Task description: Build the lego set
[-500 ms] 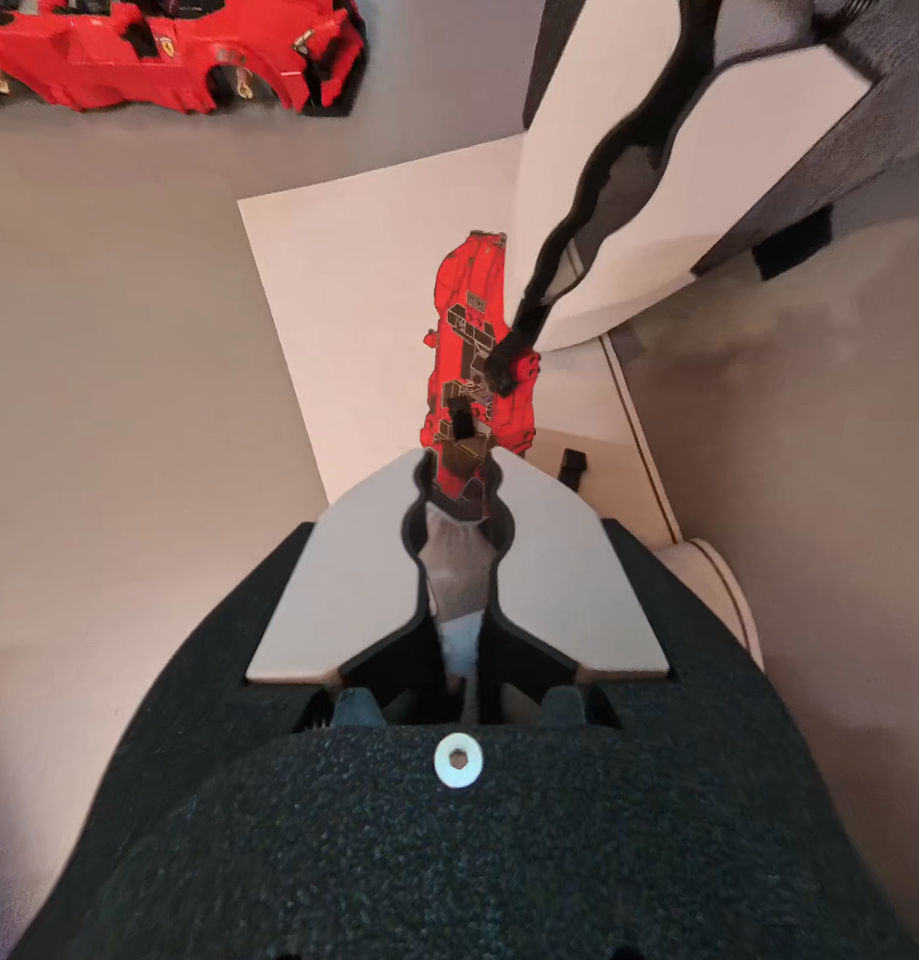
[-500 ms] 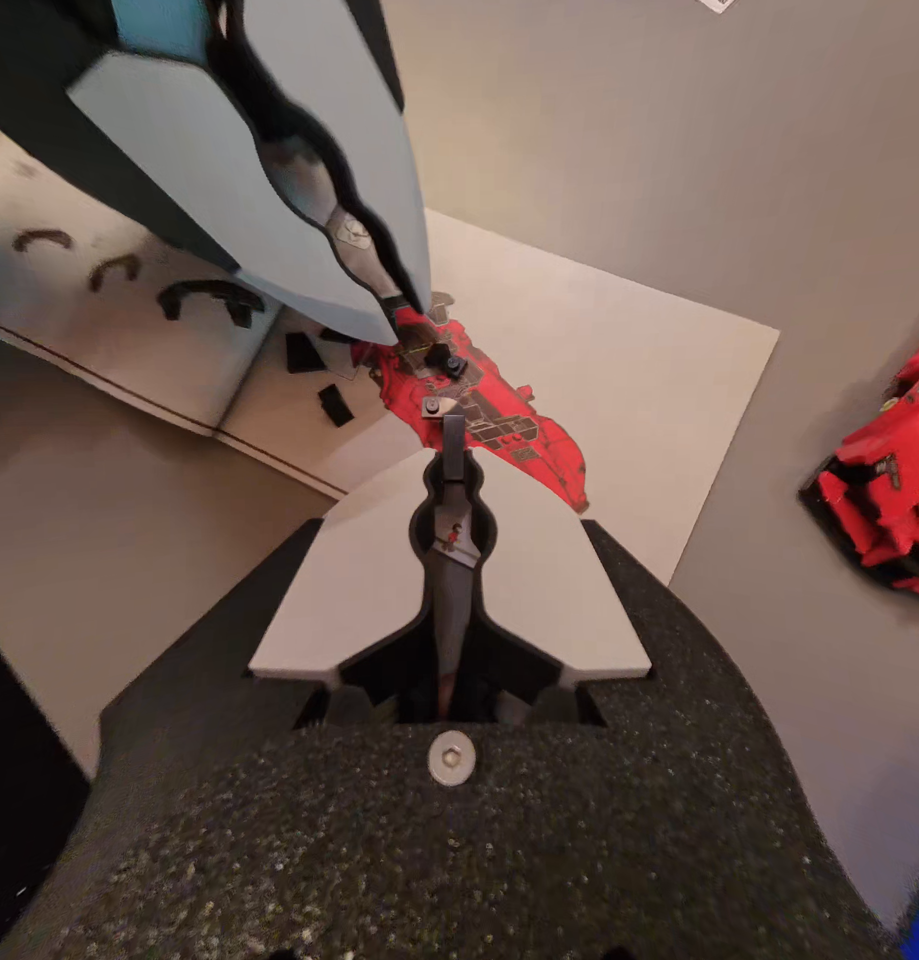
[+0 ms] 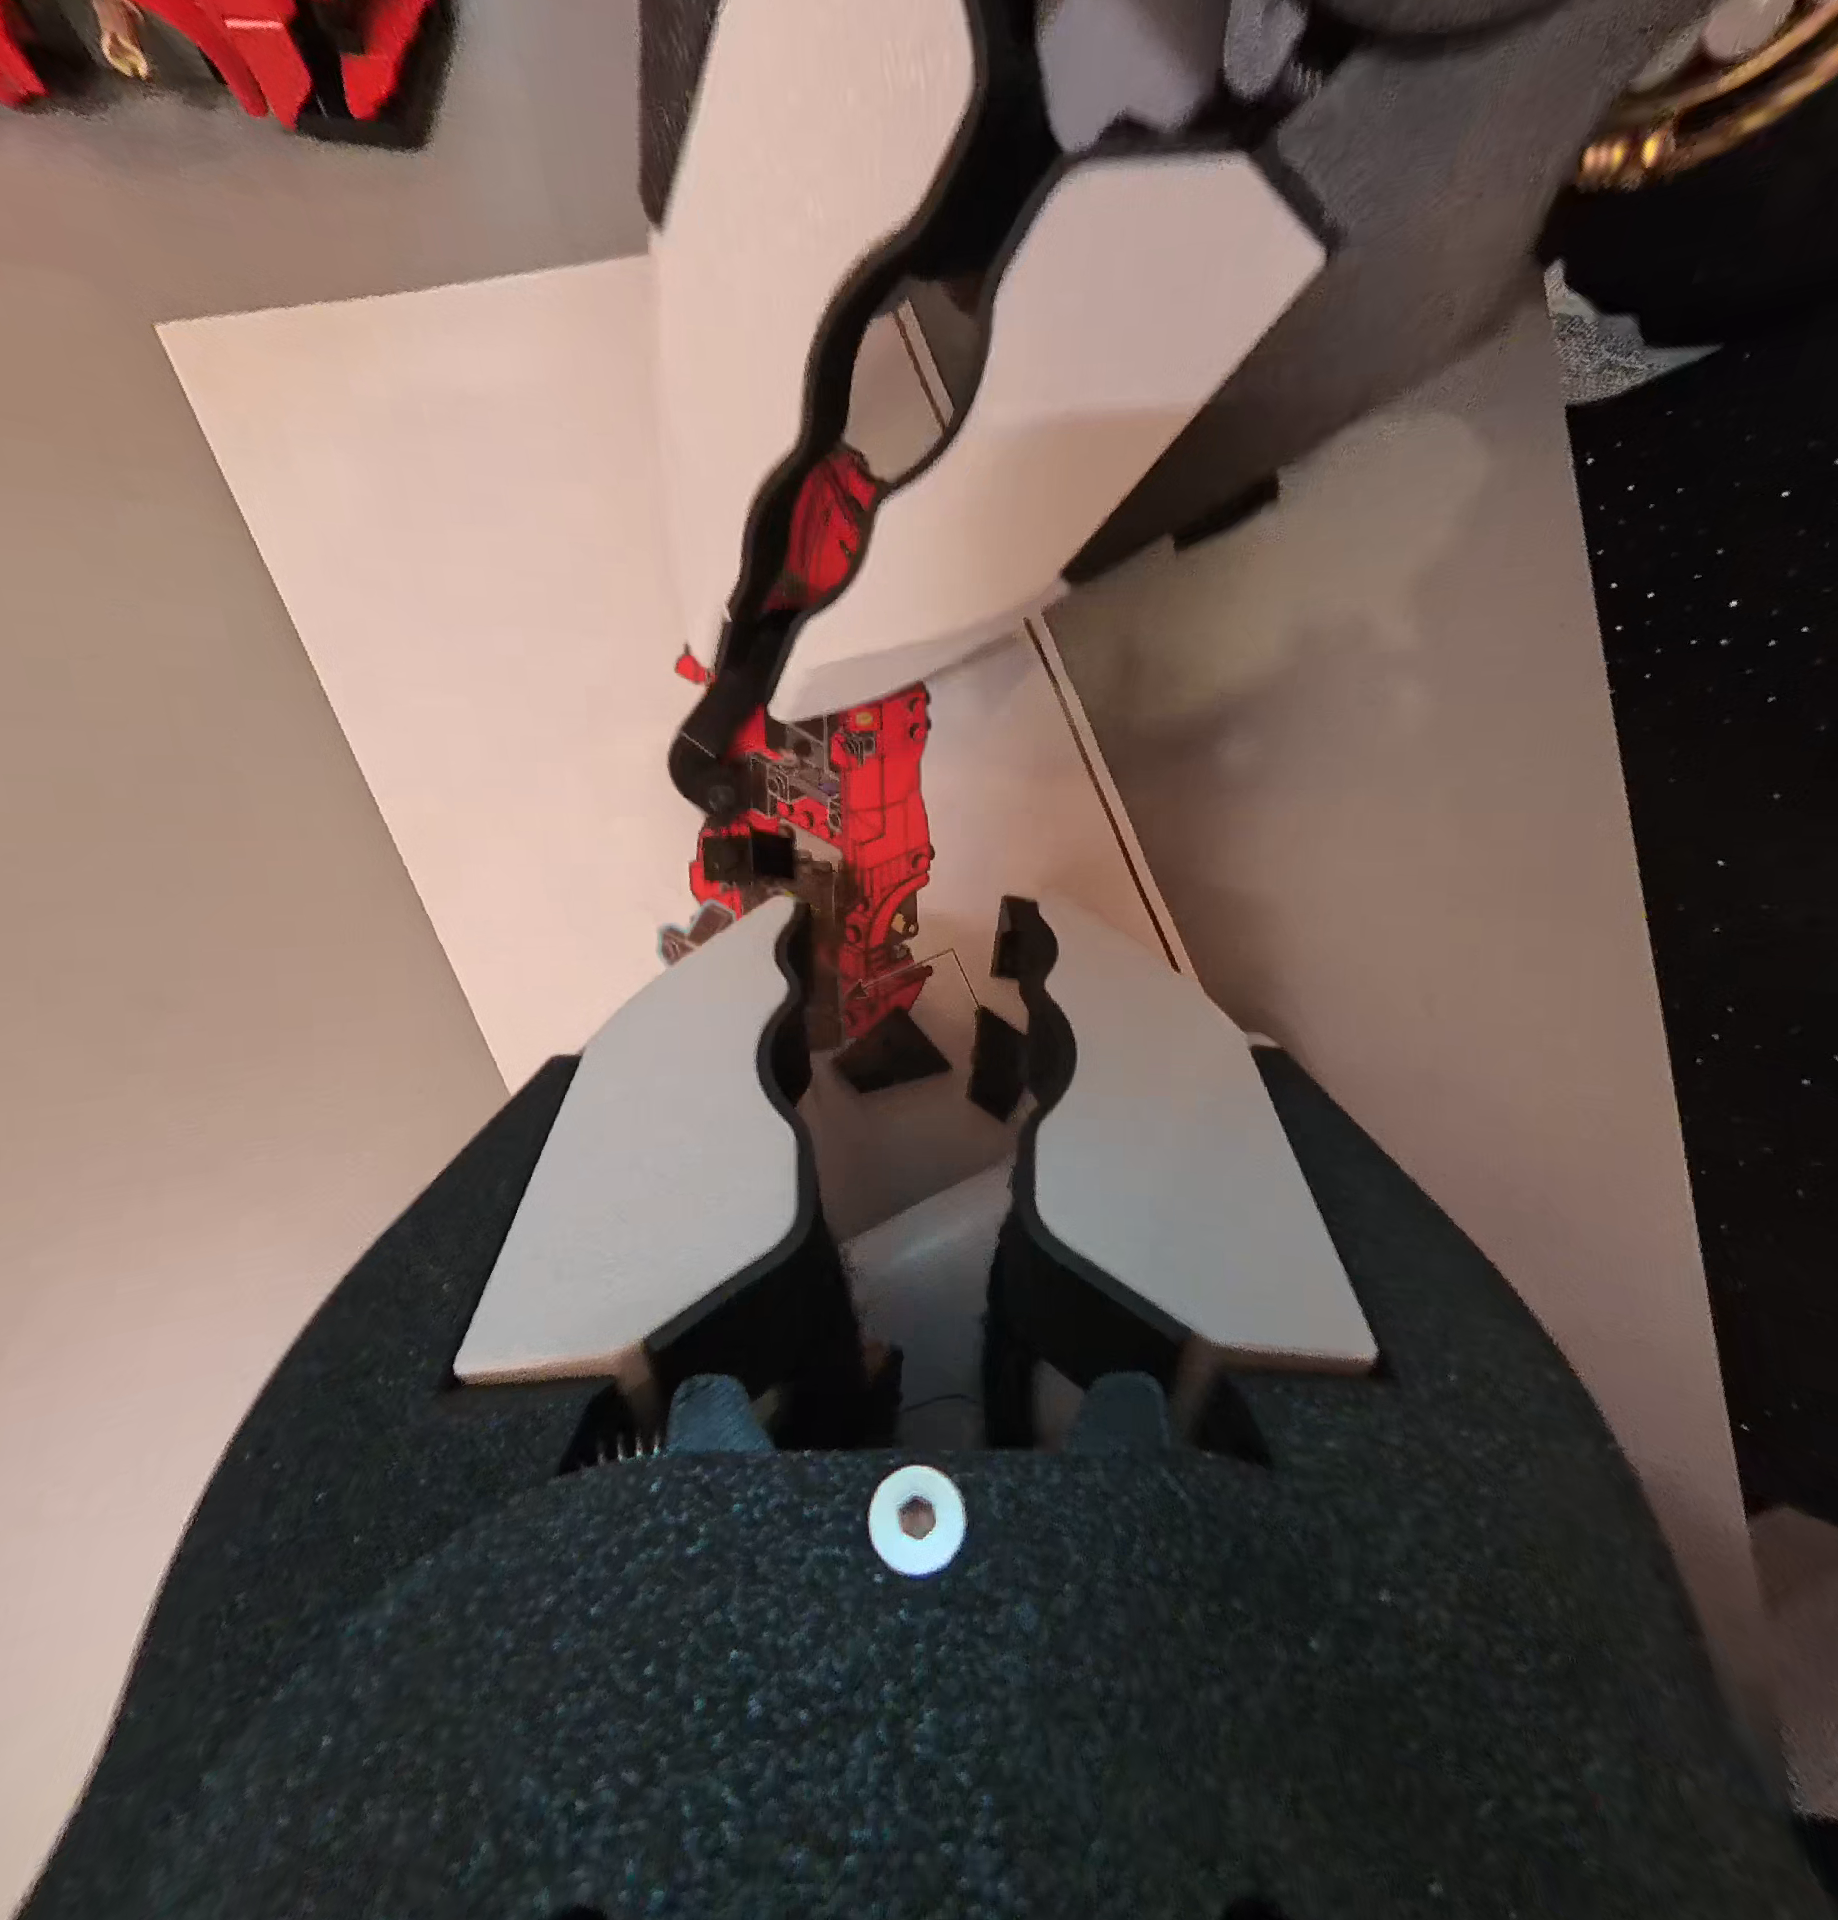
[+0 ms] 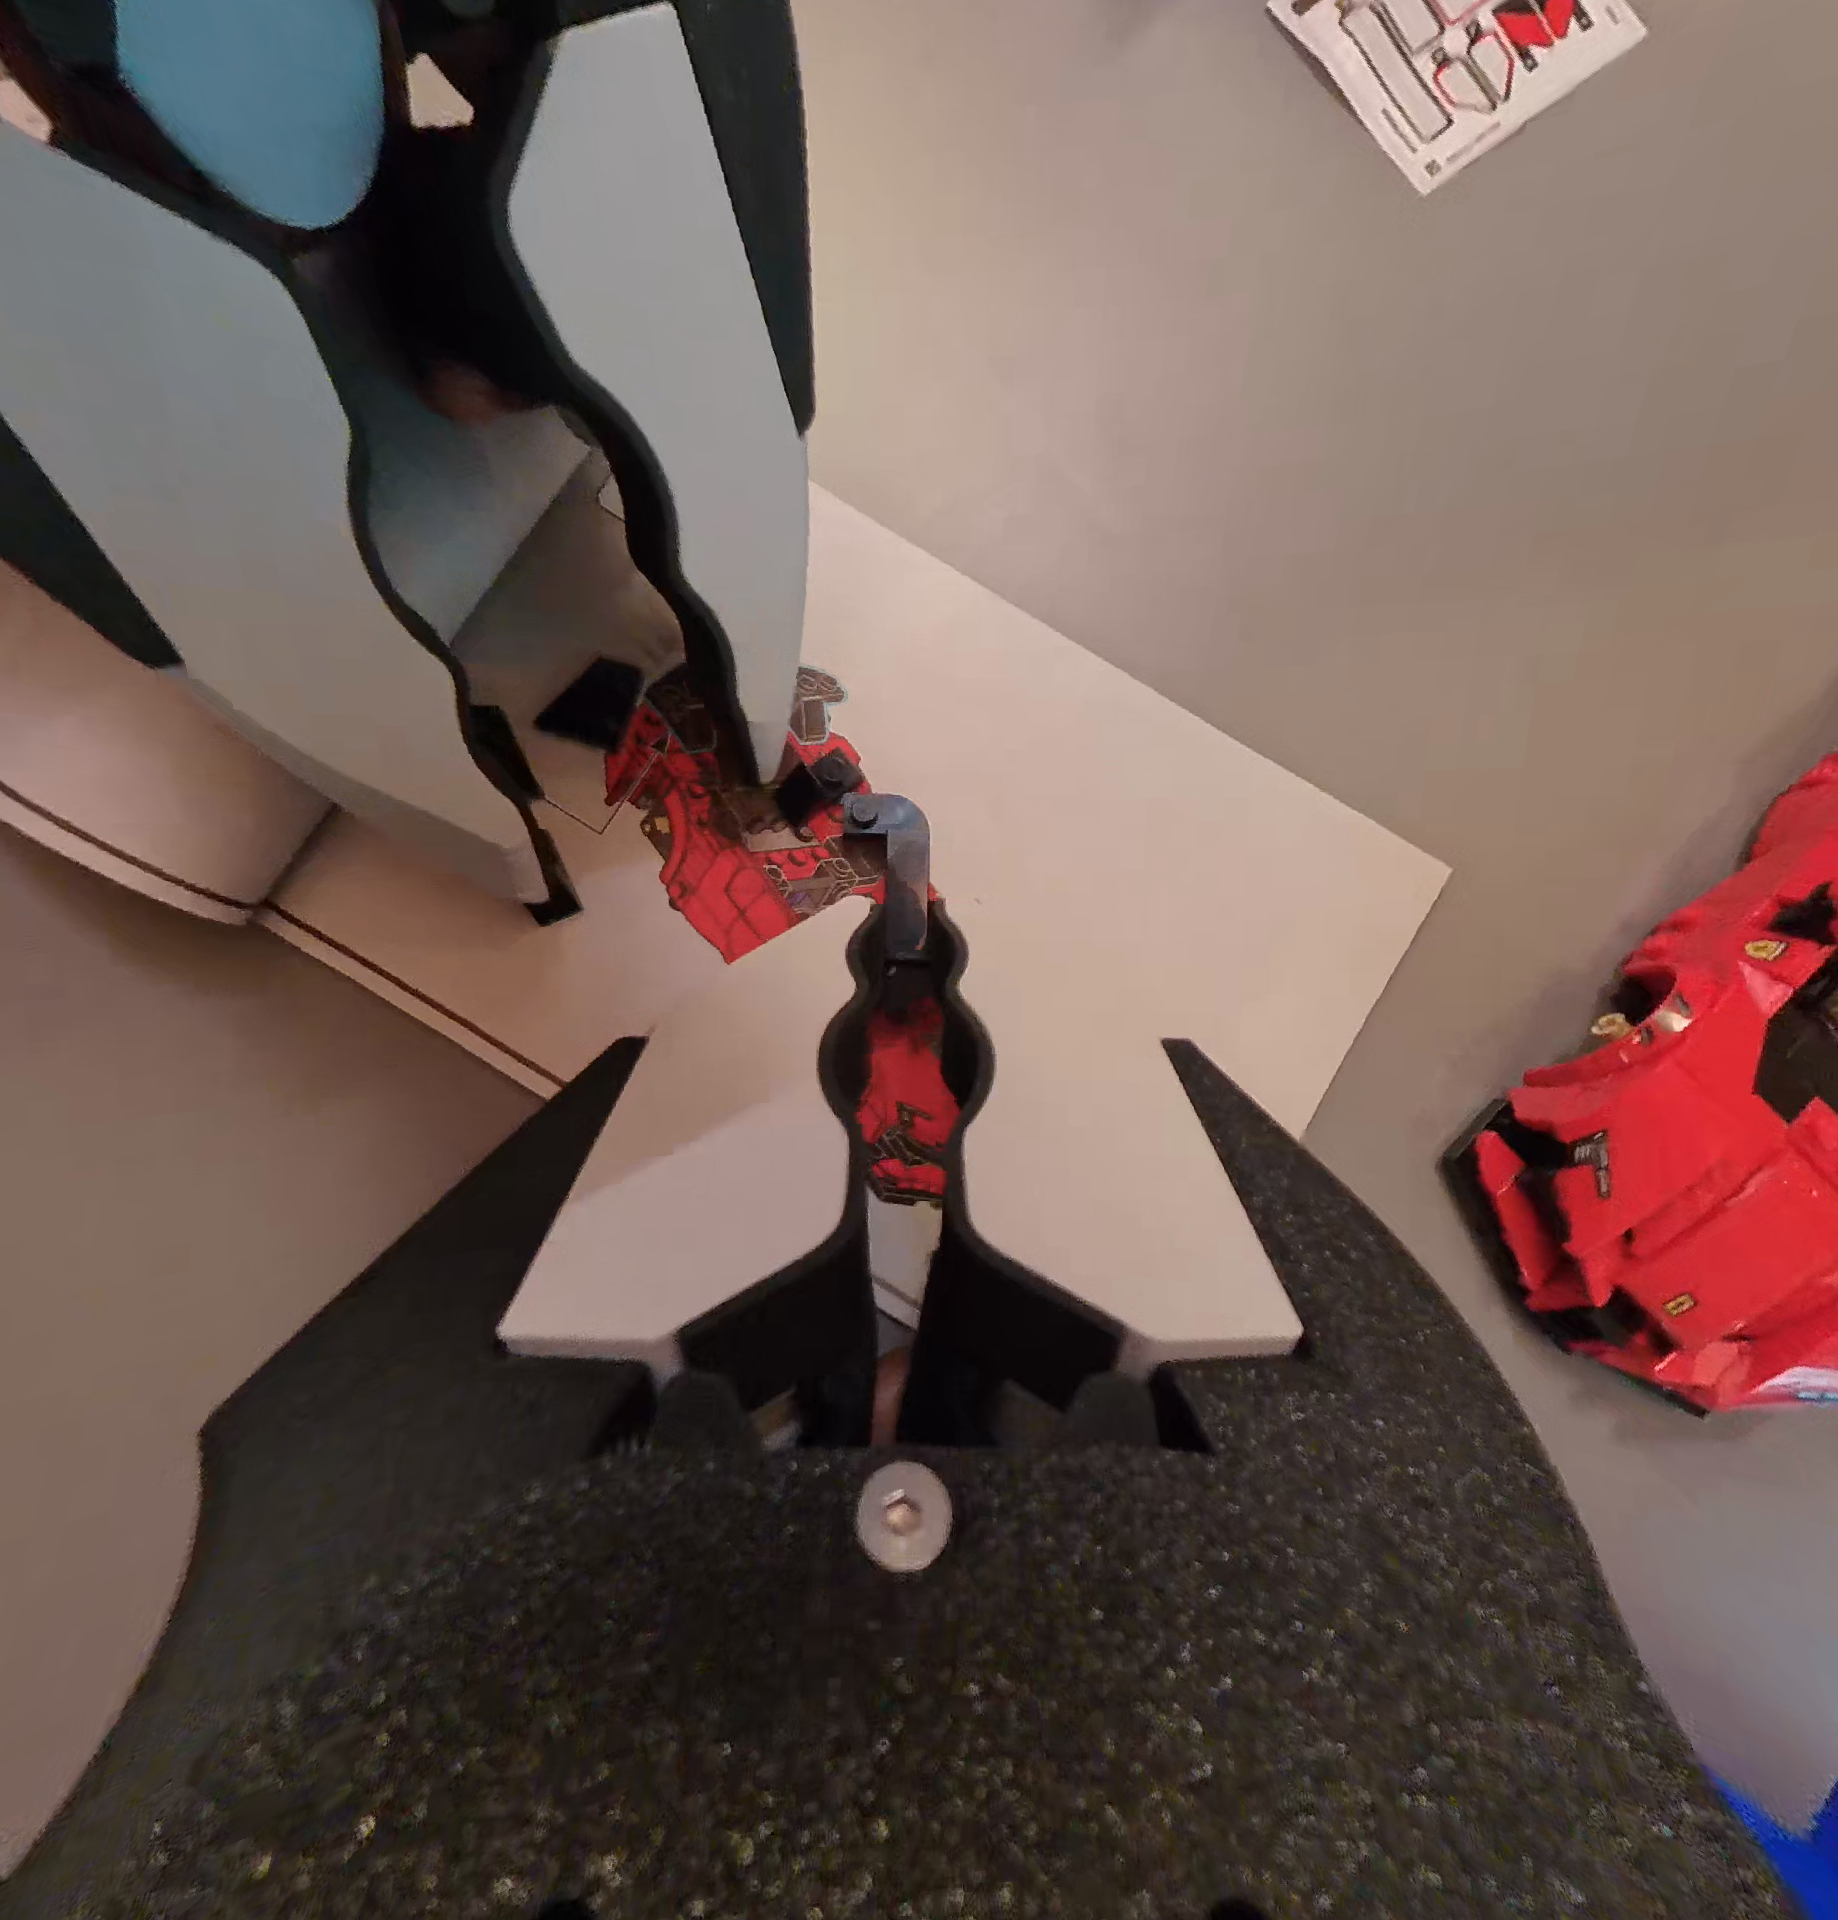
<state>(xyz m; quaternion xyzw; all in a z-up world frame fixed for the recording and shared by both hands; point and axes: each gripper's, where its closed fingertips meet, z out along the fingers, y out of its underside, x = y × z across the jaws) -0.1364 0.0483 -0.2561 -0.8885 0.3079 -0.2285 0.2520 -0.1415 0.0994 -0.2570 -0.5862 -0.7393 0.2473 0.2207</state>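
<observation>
The left gripper (image 3: 899,914) stood with jaws apart over the booklet (image 3: 458,540), while the right gripper (image 4: 910,914) pinched a dark bent piece (image 4: 894,847).

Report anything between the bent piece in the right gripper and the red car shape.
Nothing visible lies directly between the bent piece and the red car shape. The open left gripper has a finger beside a small black brick, just left.
</observation>
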